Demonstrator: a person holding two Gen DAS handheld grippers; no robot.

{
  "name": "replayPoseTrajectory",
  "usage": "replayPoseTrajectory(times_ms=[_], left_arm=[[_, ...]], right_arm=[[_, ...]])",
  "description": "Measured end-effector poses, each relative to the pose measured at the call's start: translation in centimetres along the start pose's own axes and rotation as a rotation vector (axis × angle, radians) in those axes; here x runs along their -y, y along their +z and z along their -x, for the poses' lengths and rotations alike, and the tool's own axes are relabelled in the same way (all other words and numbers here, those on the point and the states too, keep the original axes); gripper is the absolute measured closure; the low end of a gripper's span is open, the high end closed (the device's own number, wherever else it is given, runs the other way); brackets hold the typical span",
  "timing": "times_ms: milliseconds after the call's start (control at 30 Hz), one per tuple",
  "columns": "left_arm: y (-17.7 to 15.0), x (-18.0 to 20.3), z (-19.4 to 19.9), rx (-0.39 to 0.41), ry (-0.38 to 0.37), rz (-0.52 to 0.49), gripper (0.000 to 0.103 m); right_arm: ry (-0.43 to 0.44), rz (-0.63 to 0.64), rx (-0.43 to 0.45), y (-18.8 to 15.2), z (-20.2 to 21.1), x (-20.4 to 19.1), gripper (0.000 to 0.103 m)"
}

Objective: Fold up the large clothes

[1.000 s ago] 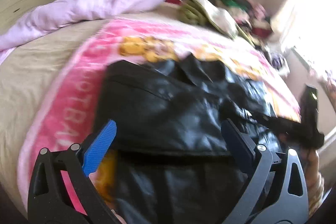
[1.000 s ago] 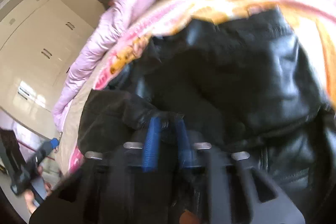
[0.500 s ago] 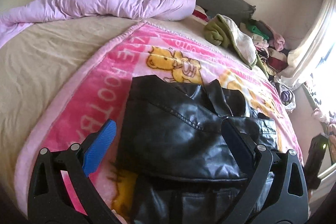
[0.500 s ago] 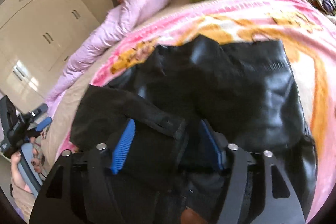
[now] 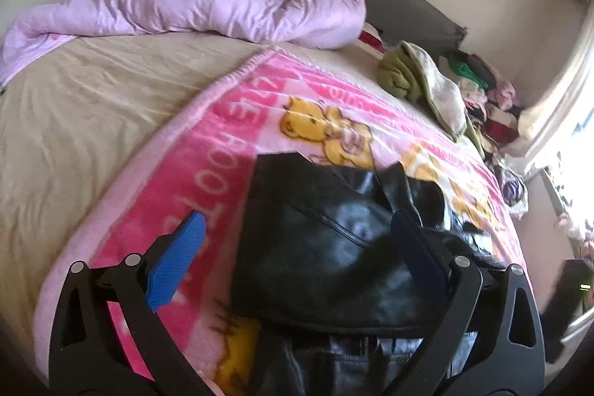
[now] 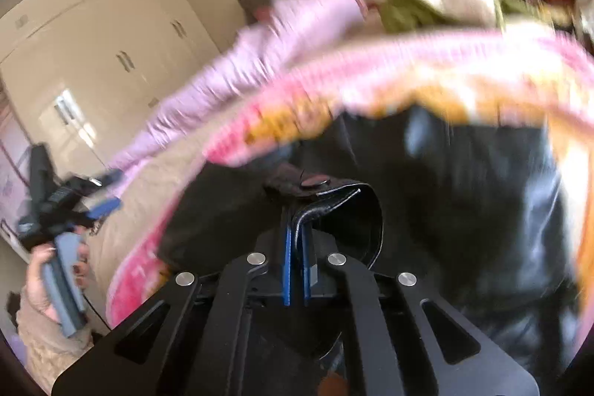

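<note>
a black leather jacket (image 5: 326, 247) lies on a pink cartoon-print blanket (image 5: 208, 180) spread over a bed with a beige sheet (image 5: 85, 106), its long axis running from the near edge of the bed toward the headboard (image 5: 401, 13), collar end pointing away from the left wrist camera and hem end nearest the lens. the garment sits right of centre on the blanket, partly doubled over itself, one glossy panel lying on top of another. the left gripper (image 5: 297, 247) hangs just above the near part of the jacket with its jaws spread wide, one blue pad (image 5: 178, 258) over the pink blanket and the other finger over black leather, nothing pinched between them. the right gripper (image 6: 297, 240), whose jaws have just been closing, is clamped together on a strap-like edge of the jacket bearing a round snap (image 6: 313, 180); the leather curls in a loop out of the blue pads and stands clear of the rest of the garment. the right wrist view is smeared by motion. a rumpled lilac duvet (image 5: 222, 6) lies along the far side of the bed, and a heap of mixed clothes (image 5: 464, 88) sits at the far right corner by a bright window. at the left edge of the right wrist view, a hand (image 6: 48, 270) in a fuzzy beige sleeve holds the left gripper's handle.
</note>
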State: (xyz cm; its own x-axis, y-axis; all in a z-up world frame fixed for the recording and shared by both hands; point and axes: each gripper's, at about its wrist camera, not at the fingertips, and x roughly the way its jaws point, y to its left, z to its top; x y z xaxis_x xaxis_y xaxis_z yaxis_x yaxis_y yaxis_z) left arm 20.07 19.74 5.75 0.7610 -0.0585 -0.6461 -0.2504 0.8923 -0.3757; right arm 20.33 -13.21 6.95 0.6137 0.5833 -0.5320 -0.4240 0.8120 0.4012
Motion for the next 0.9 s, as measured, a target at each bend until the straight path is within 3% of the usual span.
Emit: replayPoseTrajectory(times_ms=[100, 267, 567, 633, 700, 733, 800, 900], left_arm=[[1.1, -0.1, 0.1, 0.01, 0.0, 0.023, 0.01], [1.7, 1.6, -0.4, 0.014, -0.018, 0.005, 0.01], [-0.7, 7.4, -5.6, -0.073, -0.042, -0.135, 0.011], [-1.5, 8.3, -6.7, -0.089, -0.031, -0.168, 0.027], [-2.2, 8.9, -7.7, -0.109, -0.032, -0.188, 0.05], [-2.7, 9.1, -8.2, -0.119, -0.031, -0.201, 0.053], [-3.5, 9.4, -9.1, -0.135, -0.022, -0.226, 0.073], [-4.8, 9.6, -10.5, -0.183, 0.006, -0.276, 0.091]], right_arm=[[0.002, 0.083, 0.106, 3.2, 3.5, -1.5, 0.1], [-0.103, 0.156, 0.196, 6.7, 7.5, -0.6, 0.1], [-0.248, 0.118, 0.11, 4.9, 7.2, 6.0, 0.1], [-0.268, 0.116, 0.088, 4.1, 6.6, 6.6, 0.1], [-0.28, 0.11, 0.072, 3.2, 6.2, 7.1, 0.099], [-0.286, 0.109, 0.066, 2.9, 6.0, 7.4, 0.099], [-0.302, 0.107, 0.051, 2.3, 5.8, 7.9, 0.099], [-0.321, 0.114, 0.042, 1.4, 5.7, 8.1, 0.099]])
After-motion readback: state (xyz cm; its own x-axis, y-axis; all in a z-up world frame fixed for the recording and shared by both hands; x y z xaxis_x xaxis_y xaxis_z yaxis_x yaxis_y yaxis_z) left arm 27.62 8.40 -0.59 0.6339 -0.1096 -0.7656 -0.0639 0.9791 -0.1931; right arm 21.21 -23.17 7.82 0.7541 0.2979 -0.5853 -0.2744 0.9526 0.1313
